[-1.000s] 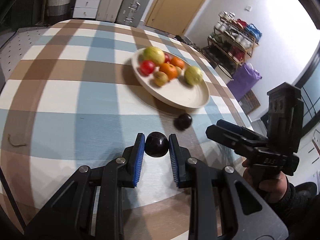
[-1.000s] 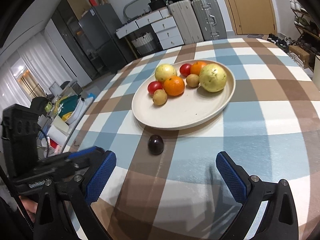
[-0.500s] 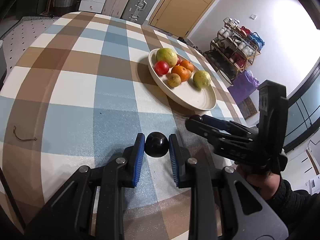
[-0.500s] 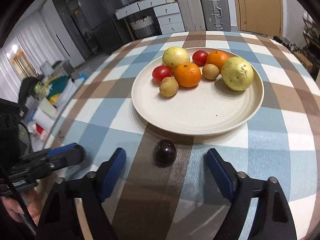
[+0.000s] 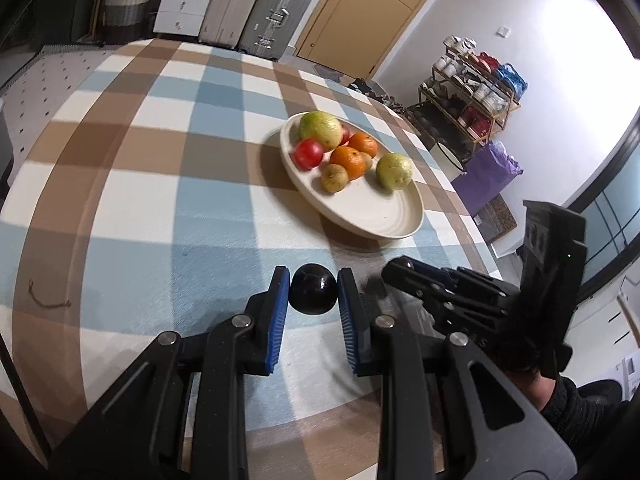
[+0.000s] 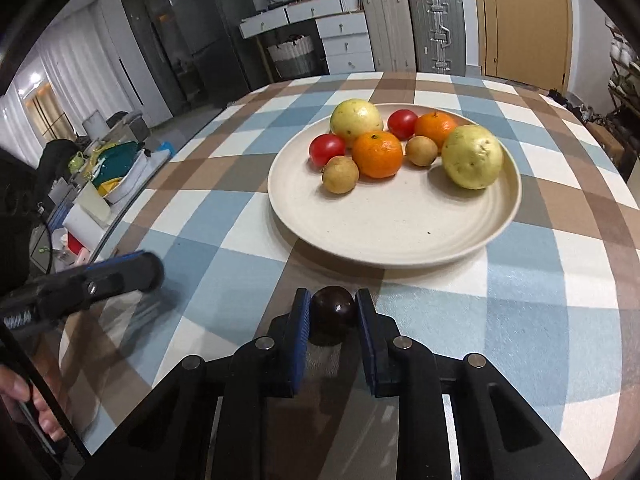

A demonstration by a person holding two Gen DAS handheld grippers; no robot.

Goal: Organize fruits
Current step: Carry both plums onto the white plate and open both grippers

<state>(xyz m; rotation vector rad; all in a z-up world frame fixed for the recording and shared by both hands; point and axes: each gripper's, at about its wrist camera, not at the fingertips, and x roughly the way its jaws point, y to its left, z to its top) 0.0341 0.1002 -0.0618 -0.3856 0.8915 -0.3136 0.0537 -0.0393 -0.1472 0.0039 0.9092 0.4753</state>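
Two grippers each pinch a dark plum: the left gripper (image 5: 313, 294) clamps one plum (image 5: 313, 294), the right gripper (image 6: 333, 317) another (image 6: 333, 310). Both sit on the checked tablecloth (image 6: 540, 312), just beside the fruit plate (image 6: 384, 232). Suitcases (image 6: 436, 36) and a door (image 5: 360, 12) stand behind.

The desk (image 6: 540, 320) wears a check of pale blue, brown and white. On it sits a cream plate (image 6: 400, 232) holding two yellow-green fruits (image 6: 472, 156), two oranges (image 6: 377, 154), two red tomatoes (image 6: 327, 149) and two small tan fruits (image 6: 340, 174). Each black tool has blue pads: the left tool (image 5: 313, 294) around a glossy near-black fruit (image 5: 313, 289), the right tool (image 6: 333, 316) around a dark maroon one (image 6: 333, 310).
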